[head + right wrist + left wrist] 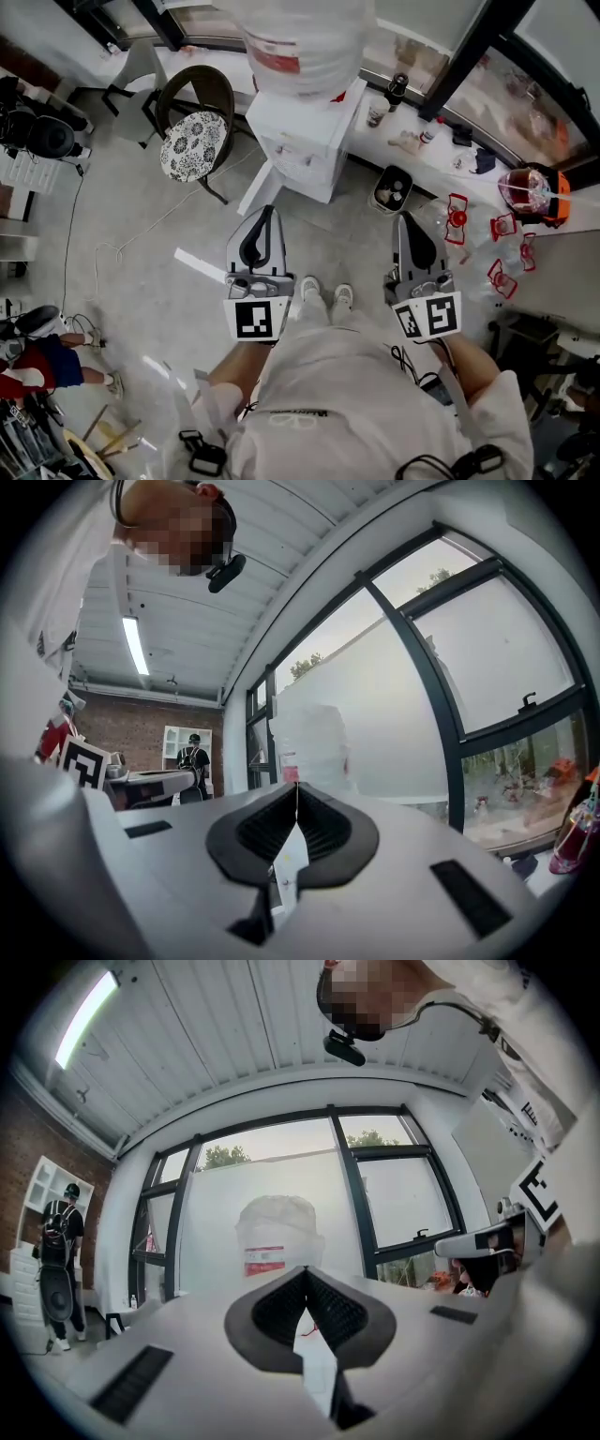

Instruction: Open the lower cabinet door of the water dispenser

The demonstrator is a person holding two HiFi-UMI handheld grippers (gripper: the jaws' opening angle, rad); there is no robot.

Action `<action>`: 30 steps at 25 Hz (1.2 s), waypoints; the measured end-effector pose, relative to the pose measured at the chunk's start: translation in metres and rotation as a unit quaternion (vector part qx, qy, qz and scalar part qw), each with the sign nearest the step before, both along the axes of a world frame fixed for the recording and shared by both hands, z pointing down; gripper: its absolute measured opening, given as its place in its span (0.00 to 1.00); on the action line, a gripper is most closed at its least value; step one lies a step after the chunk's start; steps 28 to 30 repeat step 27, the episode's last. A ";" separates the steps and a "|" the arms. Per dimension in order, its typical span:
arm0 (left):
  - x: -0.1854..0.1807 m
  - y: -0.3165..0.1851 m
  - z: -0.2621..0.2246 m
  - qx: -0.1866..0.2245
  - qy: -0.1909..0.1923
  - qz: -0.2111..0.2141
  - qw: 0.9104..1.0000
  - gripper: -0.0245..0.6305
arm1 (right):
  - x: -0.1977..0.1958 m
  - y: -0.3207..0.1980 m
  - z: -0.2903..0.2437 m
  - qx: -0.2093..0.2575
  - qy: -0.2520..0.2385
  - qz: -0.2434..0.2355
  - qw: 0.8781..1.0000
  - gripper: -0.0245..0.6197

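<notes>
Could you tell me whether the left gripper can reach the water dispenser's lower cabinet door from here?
Probably yes: only bare floor lies between the left gripper and the door, which seems swung outward. The shut gripper is held high, so it must come down.

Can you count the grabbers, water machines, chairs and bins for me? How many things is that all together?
Grippers: 2 (left gripper, right gripper)
Water dispenser: 1
Chair: 1
Bin: 1
Total: 5
</notes>
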State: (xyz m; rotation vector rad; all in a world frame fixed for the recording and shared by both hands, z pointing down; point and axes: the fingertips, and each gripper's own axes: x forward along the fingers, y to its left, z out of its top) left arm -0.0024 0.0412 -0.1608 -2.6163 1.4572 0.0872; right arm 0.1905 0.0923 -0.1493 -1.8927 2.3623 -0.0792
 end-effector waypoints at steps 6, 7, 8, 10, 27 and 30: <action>0.002 0.005 -0.007 0.010 0.000 0.001 1.000 0.04 | -0.002 0.011 0.006 -0.015 -0.001 -0.009 1.000 0.06; 0.003 0.006 -0.008 0.011 0.000 0.002 1.000 0.04 | -0.003 0.013 0.006 -0.015 -0.001 -0.012 1.000 0.06; 0.004 0.008 -0.008 0.011 0.000 0.003 1.000 0.04 | -0.004 0.015 0.006 -0.014 0.000 -0.015 1.000 0.06; 0.007 0.010 -0.009 0.012 0.000 0.005 1.000 0.04 | -0.006 0.018 0.005 -0.011 0.004 -0.019 1.000 0.06; 0.014 0.023 -0.009 0.010 -0.003 0.008 1.000 0.04 | 0.004 0.030 -0.001 -0.004 0.009 -0.012 1.000 0.06; 0.014 0.023 -0.009 0.010 -0.003 0.008 1.000 0.04 | 0.004 0.030 -0.001 -0.004 0.009 -0.012 1.000 0.06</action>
